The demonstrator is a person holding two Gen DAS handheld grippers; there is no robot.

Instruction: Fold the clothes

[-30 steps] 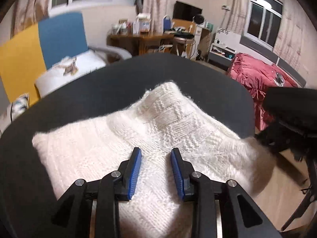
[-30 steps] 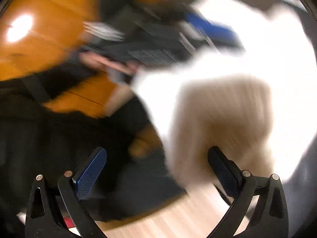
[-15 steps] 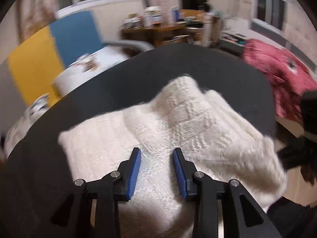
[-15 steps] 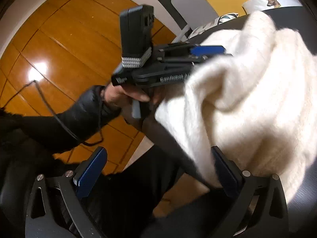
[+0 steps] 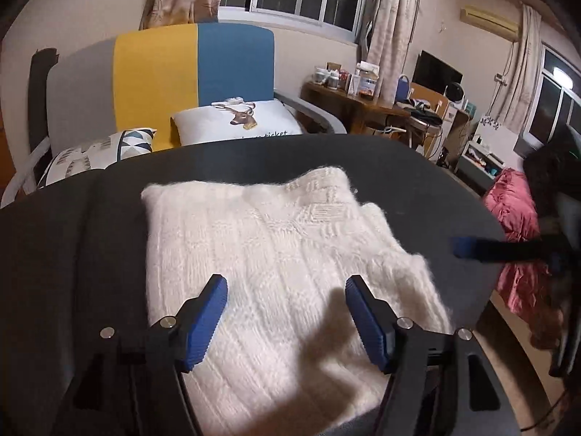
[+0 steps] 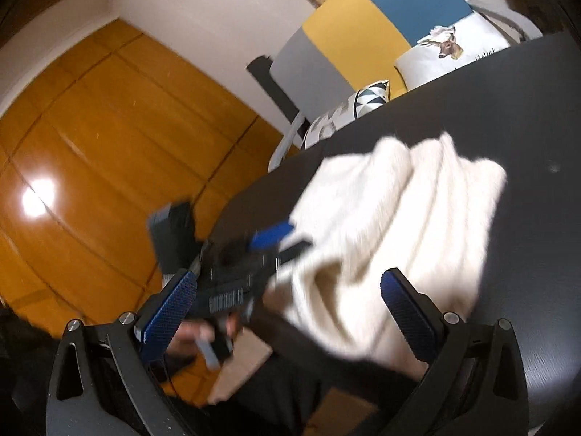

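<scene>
A folded cream knit sweater (image 5: 276, 254) lies flat on a round black table (image 5: 72, 239). My left gripper (image 5: 287, 312) hovers open just above the sweater's near part, nothing between its blue pads. In the right wrist view the same sweater (image 6: 406, 225) lies on the table (image 6: 526, 116), and my right gripper (image 6: 290, 309) stands wide open at the table's near edge with the sweater's corner between its fingers, untouched. The left gripper (image 6: 268, 239) shows there too, blurred, held by a hand at the sweater's left edge. The right gripper's blue fingertip (image 5: 461, 247) reaches in over the table's right rim.
Behind the table stands a sofa (image 5: 192, 76) in grey, yellow and blue with a deer-print pillow (image 5: 239, 120). A cluttered wooden desk (image 5: 363, 101) and a red quilt (image 5: 515, 214) lie to the right. An orange wooden wall (image 6: 90, 145) lies left of the table.
My left gripper opened and let go of the sweater, which now lies flat. The right gripper pulled back from the sweater's fold, staying open.
</scene>
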